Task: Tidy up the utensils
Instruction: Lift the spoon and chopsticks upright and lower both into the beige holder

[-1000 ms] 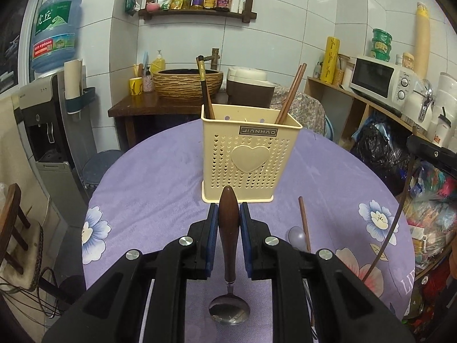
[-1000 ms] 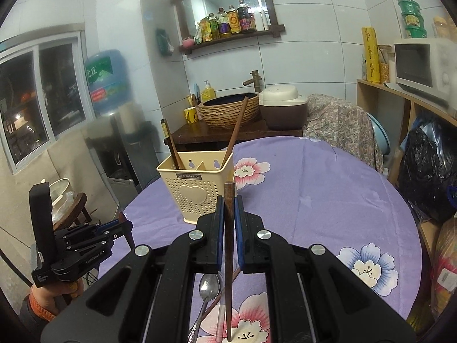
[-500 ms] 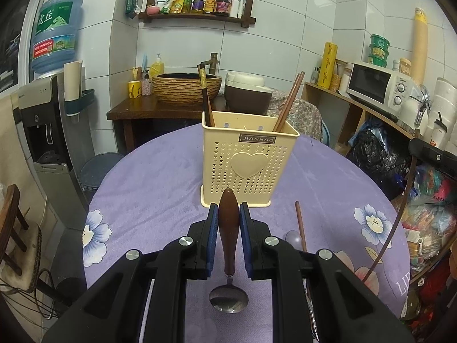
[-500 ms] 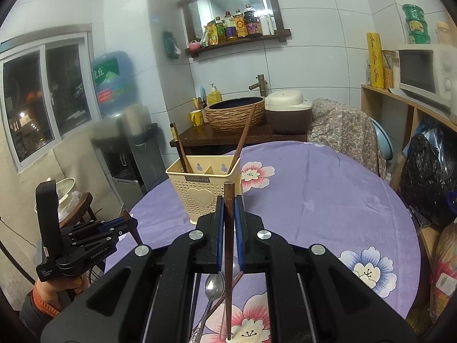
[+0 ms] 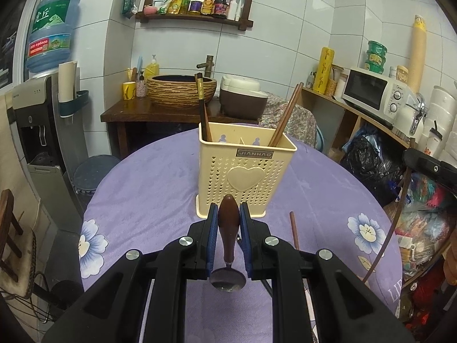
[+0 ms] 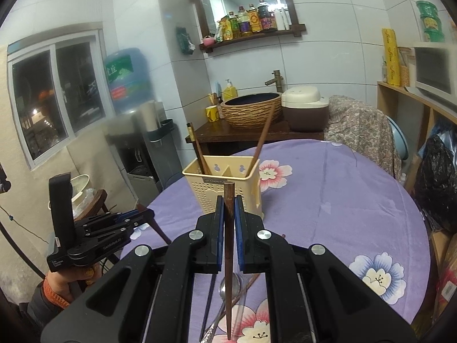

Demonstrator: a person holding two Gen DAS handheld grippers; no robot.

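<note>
A round table under a purple flowered cloth (image 5: 160,188) is being shown in a tiled kitchen, the cream perforated plastic utensil holder (image 5: 247,177) standing at its middle. A brown-handled metal spoon (image 5: 228,230) is being clamped by the left gripper (image 5: 228,214), and a dark wooden chopstick (image 6: 228,245) by the right gripper (image 6: 228,208), near loose cutlery (image 6: 225,294).

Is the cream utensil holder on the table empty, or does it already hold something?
Not empty. The utensil holder stands upright with a dark chopstick in its left compartment and brown chopsticks leaning in its right one.

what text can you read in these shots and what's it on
"JIANHAO": plate on the holder.
"GenRobot.AI": side of the left gripper.
Large Chinese characters: water jug, small print blurred.
Bottle labels on the shelf: too small.
</note>
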